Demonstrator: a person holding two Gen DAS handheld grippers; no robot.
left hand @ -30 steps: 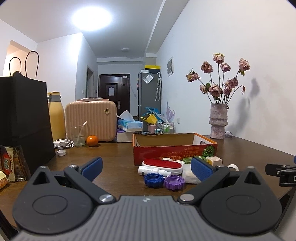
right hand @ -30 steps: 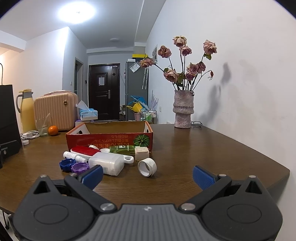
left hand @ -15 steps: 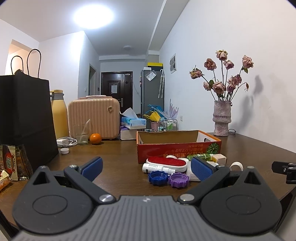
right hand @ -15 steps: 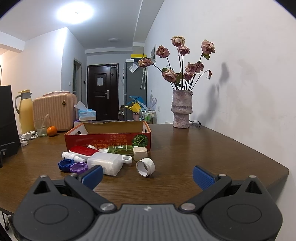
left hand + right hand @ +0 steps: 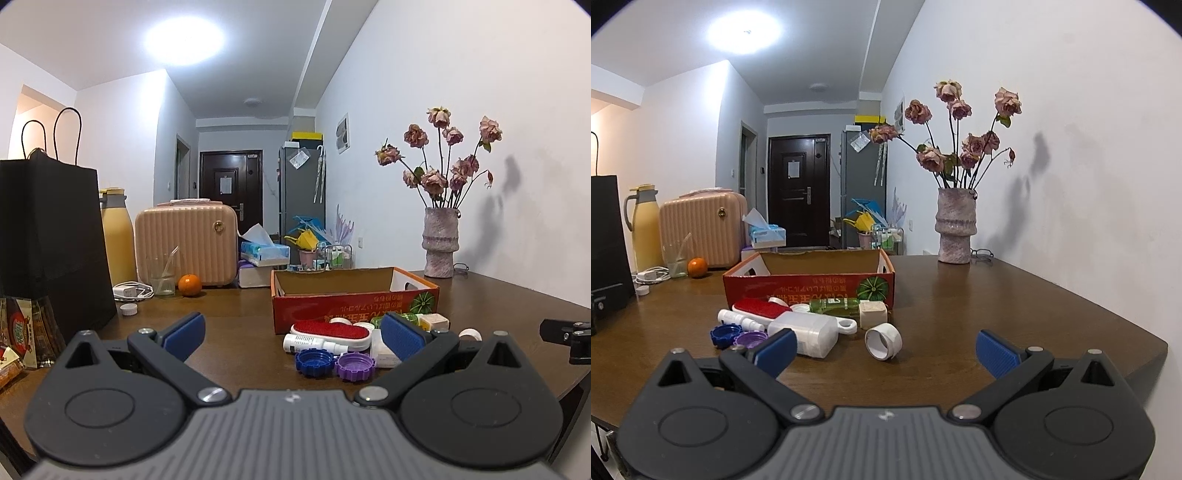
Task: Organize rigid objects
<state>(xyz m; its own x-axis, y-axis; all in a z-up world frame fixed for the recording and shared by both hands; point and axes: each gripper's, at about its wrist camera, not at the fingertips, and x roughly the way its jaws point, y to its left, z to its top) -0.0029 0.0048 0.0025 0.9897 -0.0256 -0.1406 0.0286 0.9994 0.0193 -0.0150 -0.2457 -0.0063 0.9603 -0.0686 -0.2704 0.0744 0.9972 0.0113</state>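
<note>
A red cardboard box point(image 5: 354, 302) point(image 5: 809, 286) stands open on the brown table. In front of it lie a red lint brush point(image 5: 328, 328) point(image 5: 757, 307), a white spray bottle point(image 5: 314, 345), a blue cap point(image 5: 314, 362) point(image 5: 722, 335), a purple cap point(image 5: 355, 365) point(image 5: 750, 338), a white plastic container point(image 5: 809, 332), a green bottle point(image 5: 833, 304), a beige cube point(image 5: 872, 314) and a white tape ring point(image 5: 882, 340). My left gripper point(image 5: 291, 332) is open and empty, short of the caps. My right gripper point(image 5: 884, 350) is open and empty, short of the tape ring.
A black paper bag point(image 5: 51, 240), yellow thermos point(image 5: 116, 236), pink case point(image 5: 186, 243), glass point(image 5: 160, 275), orange point(image 5: 190, 285) and tissue box point(image 5: 264, 253) stand at the left and back. A vase of dried roses point(image 5: 955, 229) stands by the right wall. The table edge point(image 5: 1145, 354) lies right.
Both grippers have shifted slightly, the views drifting a little; the objects sit a bit nearer the right gripper. The jaws stay open and nothing on the table has moved.
</note>
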